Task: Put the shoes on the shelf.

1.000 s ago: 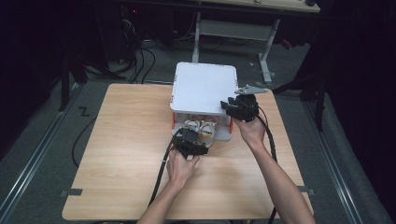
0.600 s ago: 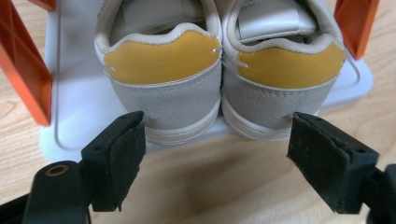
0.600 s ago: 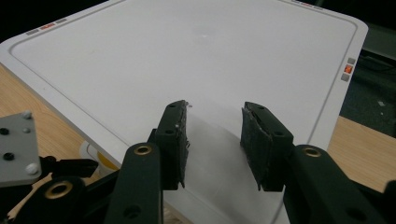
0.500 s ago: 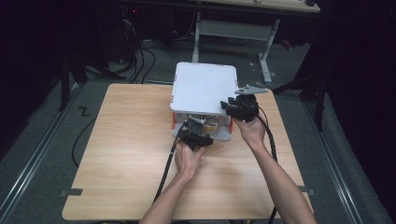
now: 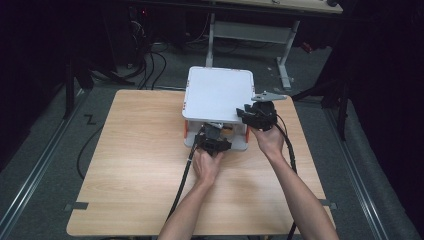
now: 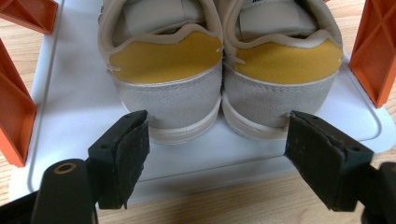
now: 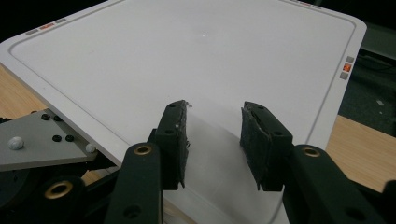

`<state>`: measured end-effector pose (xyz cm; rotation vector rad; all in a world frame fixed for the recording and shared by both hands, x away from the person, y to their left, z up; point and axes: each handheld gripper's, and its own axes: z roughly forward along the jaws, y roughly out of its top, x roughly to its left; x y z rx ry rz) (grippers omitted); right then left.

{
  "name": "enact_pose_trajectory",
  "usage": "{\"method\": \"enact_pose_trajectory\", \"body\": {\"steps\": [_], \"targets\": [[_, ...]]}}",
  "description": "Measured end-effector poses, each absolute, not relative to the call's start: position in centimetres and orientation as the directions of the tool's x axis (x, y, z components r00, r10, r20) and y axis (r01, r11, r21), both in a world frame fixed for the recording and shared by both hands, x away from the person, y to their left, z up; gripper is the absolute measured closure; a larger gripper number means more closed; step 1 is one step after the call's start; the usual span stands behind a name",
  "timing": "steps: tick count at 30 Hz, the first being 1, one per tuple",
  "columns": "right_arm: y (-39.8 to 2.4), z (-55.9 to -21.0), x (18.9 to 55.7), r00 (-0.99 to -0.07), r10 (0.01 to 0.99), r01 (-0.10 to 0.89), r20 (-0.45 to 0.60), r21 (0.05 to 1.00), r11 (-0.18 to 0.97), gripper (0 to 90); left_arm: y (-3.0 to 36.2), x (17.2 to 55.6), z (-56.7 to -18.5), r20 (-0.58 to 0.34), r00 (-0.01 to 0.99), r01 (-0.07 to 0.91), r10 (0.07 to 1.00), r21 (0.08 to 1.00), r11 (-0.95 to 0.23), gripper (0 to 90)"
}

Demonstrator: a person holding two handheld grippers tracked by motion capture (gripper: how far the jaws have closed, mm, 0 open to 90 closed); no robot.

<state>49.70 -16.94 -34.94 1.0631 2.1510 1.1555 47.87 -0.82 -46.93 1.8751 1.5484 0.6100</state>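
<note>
We are working at a white two-level rack (image 5: 218, 92) with orange corner posts (image 6: 14, 116), standing at the far middle of the wooden tabletop (image 5: 135, 170). On its lower white shelf (image 6: 74, 93) a pair of pale grey shoes with yellow heel patches (image 6: 219, 70) is sitting side by side, heels facing us. We are holding the left gripper (image 5: 214, 143) at the near edge of that shelf; its fingers (image 6: 122, 156) have just been closing a little yet are standing wide, just short of both heels and not pressing on them. We are holding the right gripper (image 5: 252, 114) over the near right corner of the rack's flat white top; its fingers (image 7: 173, 140) are standing partly apart above that surface, gripping nothing.
</note>
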Motion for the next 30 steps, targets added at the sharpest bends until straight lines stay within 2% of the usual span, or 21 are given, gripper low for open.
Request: {"method": "enact_pose_trajectory", "body": {"steps": [2, 6, 11, 18, 21, 26, 30], "targets": [[-16.9, -34.9, 49.7, -0.587, 0.808, 0.408, -0.046, 0.846, 0.344, 61.2, -0.9, 47.6, -47.0, -0.033, 0.18, 0.695, 0.983, 0.711, -0.104, 23.3], [-16.9, -34.9, 49.7, -0.586, 0.809, 0.41, -0.043, 0.845, 0.343, 61.2, -0.4, 46.8, -46.6, 0.004, 0.237, 0.656, 0.972, 0.737, -0.163, 25.7], [-17.0, -34.9, 49.7, -0.588, 0.808, 0.41, -0.04, 0.847, 0.34, 60.9, 0.9, 46.2, -46.3, 0.04, 0.325, 0.652, 0.945, 0.714, -0.255, 27.2], [-17.2, -35.0, 49.8, -0.592, 0.805, 0.405, -0.028, 0.853, 0.328, 59.8, 3.2, 44.5, -45.1, 0.042, 0.403, 0.614, 0.914, 0.729, -0.304, 29.5], [-17.2, -35.0, 49.8, -0.594, 0.804, 0.405, -0.027, 0.853, 0.329, 57.9, 4.2, 43.5, -44.6, 0.017, 0.423, 0.59, 0.906, 0.754, -0.289, 29.5], [-17.1, -35.0, 49.7, -0.592, 0.806, 0.413, -0.02, 0.85, 0.325, 52.7, 5.9, 42.2, -43.9, 0.026, 0.46, 0.55, 0.887, 0.776, -0.308, 29.2], [-17.6, -34.7, 49.5, -0.598, 0.801, 0.426, 0.0, 0.847, 0.318, 51.2, 7.4, 41.7, -43.4, 0.004, 0.467, 0.556, 0.884, 0.776, -0.297, 28.3]]}}
